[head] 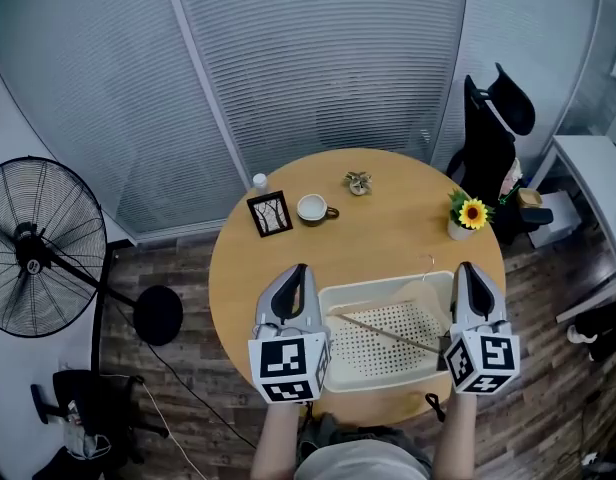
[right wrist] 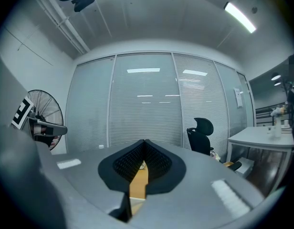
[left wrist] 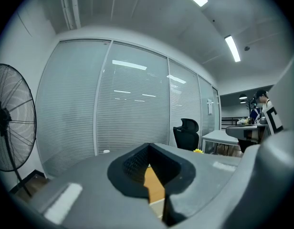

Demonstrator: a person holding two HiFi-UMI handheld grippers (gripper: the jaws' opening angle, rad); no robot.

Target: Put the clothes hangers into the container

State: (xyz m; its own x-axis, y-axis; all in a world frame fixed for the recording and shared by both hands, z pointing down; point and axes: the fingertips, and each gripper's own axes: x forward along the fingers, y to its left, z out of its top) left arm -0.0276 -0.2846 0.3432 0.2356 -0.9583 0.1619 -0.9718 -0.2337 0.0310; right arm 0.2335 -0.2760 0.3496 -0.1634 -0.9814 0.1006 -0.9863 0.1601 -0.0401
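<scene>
Left gripper (head: 299,268) and right gripper (head: 466,266) were held with jaws pressed together and nothing clamped, at the container's (head: 373,286) 9 and 3 o'clock sides. The container was set at 6 o'clock on the round table (head: 388,228). One clothes hanger (head: 388,334) was laid diagonally inside it. A sunflower pot (head: 466,218) was noted at 2 o'clock and a cup (head: 312,208) near 12.

Room being closed off at 12 o'clock by glass partition walls (head: 328,68), blinds lowered. Dark wood-plank floor (head: 188,263) being occupied at 9 o'clock by black standing fan (head: 33,248), at 2 o'clock by black office chair (head: 488,143), at 3 o'clock by white desk (head: 598,168). Ceiling being lit by strip lights (left wrist: 233,48).
</scene>
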